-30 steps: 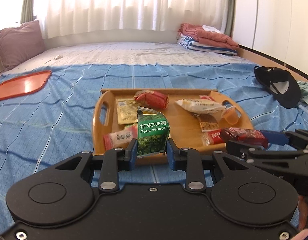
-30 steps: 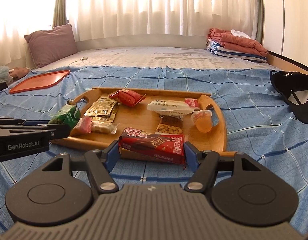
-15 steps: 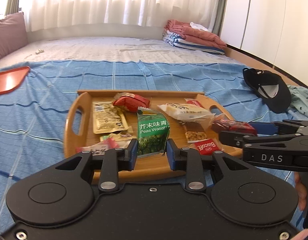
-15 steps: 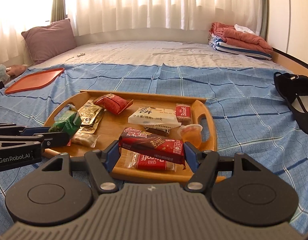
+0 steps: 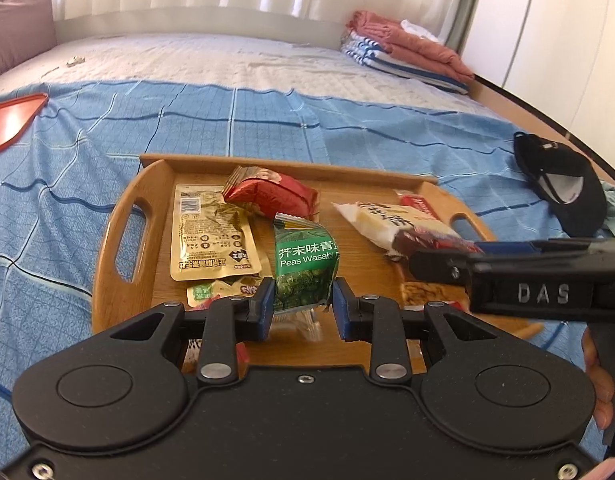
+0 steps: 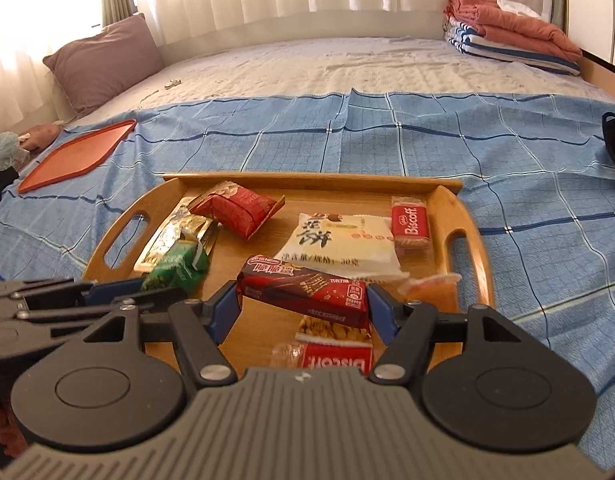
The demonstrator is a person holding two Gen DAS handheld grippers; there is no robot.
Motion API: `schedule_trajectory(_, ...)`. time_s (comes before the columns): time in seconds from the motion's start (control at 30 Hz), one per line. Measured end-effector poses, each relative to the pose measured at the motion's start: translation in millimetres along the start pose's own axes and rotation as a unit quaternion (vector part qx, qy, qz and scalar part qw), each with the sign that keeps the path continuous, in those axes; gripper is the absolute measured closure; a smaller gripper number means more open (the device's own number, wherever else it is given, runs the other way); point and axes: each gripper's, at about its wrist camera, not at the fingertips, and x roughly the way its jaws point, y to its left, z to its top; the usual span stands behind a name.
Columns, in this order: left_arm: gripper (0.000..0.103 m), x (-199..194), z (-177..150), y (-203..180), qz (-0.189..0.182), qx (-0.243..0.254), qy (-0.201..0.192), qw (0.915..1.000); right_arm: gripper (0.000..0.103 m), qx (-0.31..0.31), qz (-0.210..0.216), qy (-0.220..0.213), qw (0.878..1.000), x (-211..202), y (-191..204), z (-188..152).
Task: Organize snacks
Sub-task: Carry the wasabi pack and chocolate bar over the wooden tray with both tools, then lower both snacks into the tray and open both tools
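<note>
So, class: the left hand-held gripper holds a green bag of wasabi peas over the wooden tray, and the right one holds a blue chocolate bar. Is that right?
Not quite. The chocolate bar in the right hand-held gripper is red, not blue, as the right wrist view shows. The rest stands: the left hand-held gripper holds the green bag of wasabi peas over the wooden tray.

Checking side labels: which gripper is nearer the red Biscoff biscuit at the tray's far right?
Right. The right gripper, holding a chocolate bar, is just short of the biscuit; the left gripper, holding green peas, is further left.
</note>
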Motion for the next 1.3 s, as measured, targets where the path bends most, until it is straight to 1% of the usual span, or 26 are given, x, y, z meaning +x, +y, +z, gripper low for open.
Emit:
schedule_trajectory(0.27,0.074,28,14,15,0.019,-0.007,0.007,0.9998,0.033,0.003,-0.005,0.009,1.000,31,8,17)
schedule_trajectory(0.6,0.074,45,19,22,0.008,-0.008,0.004,0.9999,0.033,0.040,-0.013,0.023,0.999,60,-1,26)
schedule_trajectory(0.67,0.074,46,19,23,0.008,-0.008,0.003,0.9999,0.033,0.045,-0.008,0.022,0.999,61,-2,25)
schedule_trajectory(0.9,0.073,49,18,20,0.010,-0.007,0.001,0.9999,0.033,0.050,0.033,0.026,0.998,58,3,27)
schedule_trajectory(1.1,0.071,47,16,16,0.012,0.003,0.000,0.9999,0.033,0.055,0.032,0.038,0.997,62,9,27)
schedule_trajectory(1.3,0.071,45,15,15,0.010,0.006,-0.001,0.9999,0.032,0.069,0.032,0.040,0.996,63,10,28)
